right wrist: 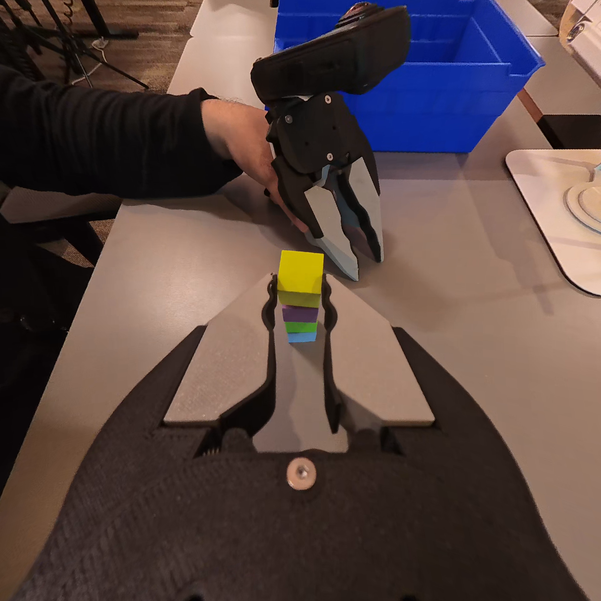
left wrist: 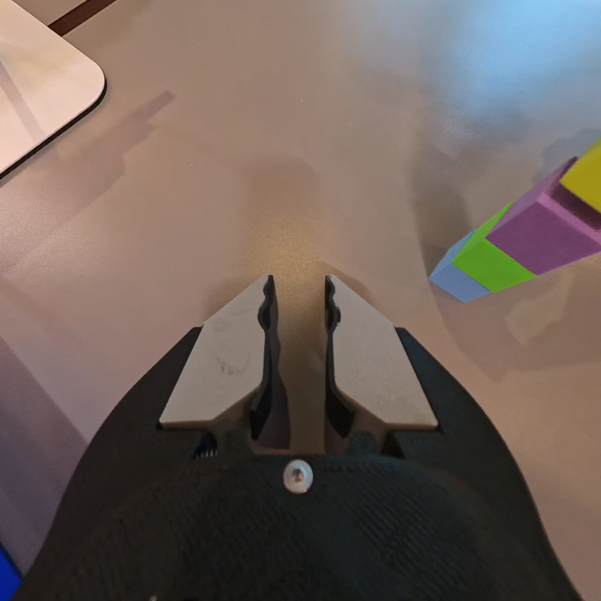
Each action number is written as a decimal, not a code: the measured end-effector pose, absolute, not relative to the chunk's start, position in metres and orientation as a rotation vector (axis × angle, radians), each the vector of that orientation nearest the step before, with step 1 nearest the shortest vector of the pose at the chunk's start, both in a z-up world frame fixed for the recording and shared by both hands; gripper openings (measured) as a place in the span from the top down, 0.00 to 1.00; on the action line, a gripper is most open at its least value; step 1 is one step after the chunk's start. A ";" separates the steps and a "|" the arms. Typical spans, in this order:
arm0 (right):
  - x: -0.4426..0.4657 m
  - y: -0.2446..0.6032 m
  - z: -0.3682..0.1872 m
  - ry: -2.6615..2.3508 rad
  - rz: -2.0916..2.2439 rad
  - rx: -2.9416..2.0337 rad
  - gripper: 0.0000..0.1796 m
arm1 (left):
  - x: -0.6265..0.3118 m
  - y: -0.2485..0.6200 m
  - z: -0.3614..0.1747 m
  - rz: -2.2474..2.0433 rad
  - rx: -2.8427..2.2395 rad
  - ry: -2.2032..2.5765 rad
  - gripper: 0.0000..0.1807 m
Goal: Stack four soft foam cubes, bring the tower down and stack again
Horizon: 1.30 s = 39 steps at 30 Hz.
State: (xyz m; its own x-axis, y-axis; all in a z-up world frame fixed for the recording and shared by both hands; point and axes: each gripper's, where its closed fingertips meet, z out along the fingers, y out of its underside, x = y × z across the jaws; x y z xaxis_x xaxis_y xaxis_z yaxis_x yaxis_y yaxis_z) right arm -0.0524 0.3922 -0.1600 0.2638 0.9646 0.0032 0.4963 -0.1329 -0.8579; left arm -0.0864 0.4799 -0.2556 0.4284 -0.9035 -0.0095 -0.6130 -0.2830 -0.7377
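Note:
A tower of four foam cubes stands on the grey table [right wrist: 455,292]: the yellow cube [right wrist: 300,271] is on top, then purple [right wrist: 300,313], green [right wrist: 300,326] and blue [right wrist: 301,337] at the bottom. My right gripper [right wrist: 300,279] is open, with one jaw on each side of the yellow cube, close to its sides. My left gripper [left wrist: 299,279] is open and empty, tips near the table. In the right wrist view the left gripper [right wrist: 366,266] is just behind and right of the tower. The tower also shows at the right edge of the left wrist view [left wrist: 546,240].
A blue plastic bin [right wrist: 422,107] stands at the back of the table. A white board [right wrist: 536,201] with pale flat pieces lies at the right; it also shows in the left wrist view [left wrist: 39,91]. A person's hand [right wrist: 240,140] holds the left gripper. The table's edge runs along the left.

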 end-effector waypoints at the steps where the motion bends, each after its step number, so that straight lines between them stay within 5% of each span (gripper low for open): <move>1: -0.053 0.393 -0.161 -1.344 0.752 -1.756 0.86 | -0.086 0.480 -0.256 -0.550 -2.007 1.276 0.84; 20: -0.045 0.398 -0.164 -1.292 0.657 -1.762 0.76 | -0.086 0.480 -0.256 -0.549 -2.006 1.278 0.83; 31: -0.032 0.390 -0.110 -1.116 0.609 -1.463 0.83 | -0.086 0.480 -0.256 -0.548 -2.004 1.281 0.84; 39: -0.070 0.344 -0.150 -1.450 0.709 -1.476 0.82 | -0.086 0.480 -0.256 -0.550 -2.004 1.281 0.84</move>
State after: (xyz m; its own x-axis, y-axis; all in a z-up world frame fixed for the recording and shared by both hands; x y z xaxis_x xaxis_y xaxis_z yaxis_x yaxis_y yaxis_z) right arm -0.0696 0.3442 -0.1503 0.1405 0.9706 0.1955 0.4413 0.1154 -0.8899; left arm -0.0860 0.4796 -0.2556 0.4247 -0.9053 -0.0120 -0.6149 -0.2787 -0.7377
